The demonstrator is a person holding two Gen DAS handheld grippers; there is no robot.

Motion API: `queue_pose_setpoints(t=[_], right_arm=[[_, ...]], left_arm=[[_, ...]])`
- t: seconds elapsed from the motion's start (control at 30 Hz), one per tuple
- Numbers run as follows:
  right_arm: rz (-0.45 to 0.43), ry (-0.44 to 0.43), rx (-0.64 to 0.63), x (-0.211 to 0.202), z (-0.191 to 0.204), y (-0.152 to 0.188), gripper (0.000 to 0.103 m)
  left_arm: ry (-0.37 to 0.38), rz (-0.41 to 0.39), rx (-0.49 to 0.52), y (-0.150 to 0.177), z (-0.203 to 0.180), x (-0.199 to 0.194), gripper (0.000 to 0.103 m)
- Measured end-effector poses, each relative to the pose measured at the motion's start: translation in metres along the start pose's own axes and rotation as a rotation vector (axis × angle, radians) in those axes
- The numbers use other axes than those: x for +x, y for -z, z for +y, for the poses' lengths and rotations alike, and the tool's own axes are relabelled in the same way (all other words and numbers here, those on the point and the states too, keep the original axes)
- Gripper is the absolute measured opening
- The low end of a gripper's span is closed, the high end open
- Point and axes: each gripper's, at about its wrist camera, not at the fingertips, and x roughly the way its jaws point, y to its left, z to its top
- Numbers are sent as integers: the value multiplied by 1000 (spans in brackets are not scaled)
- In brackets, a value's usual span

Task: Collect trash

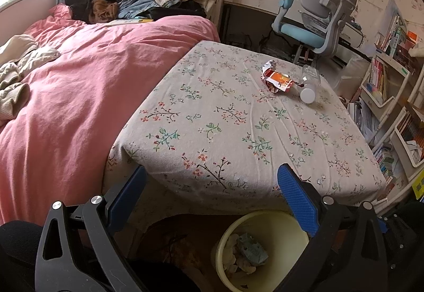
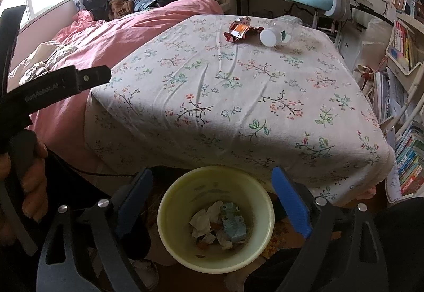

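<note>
Right wrist view: bin [image 2: 216,223] contents are partly hidden by its rim; right tool [image 2: 212,201] and left tool [image 1: 212,194] are held released beside the floral-sheeted bed [image 2: 238,95].

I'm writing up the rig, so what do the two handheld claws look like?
Each claw has black perforated linkage arms with silver pivot bolts and two blue ribbed pads. In the right wrist view the left one's black body carries faint grey lettering, and a thin black cable trails below.
</note>
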Motion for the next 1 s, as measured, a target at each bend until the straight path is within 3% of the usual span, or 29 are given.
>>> queue_pose_setpoints(t=[0.3,0.47,0.7,1.0], right_arm=[[20,-22,73,9,-13,-11,88],[3,-17,131,16,-33,-35,88],[-48,11,156,30,-71,-96,88],[-73,11,233,78,-115,-159,88]], left_arm=[[8,-3,2,-6,-3,6,96],[13,6,-8,-14,-4,15,96],[31,41,-29,-39,-13,45,96],[49,56,-35,-105,-42,105,96]])
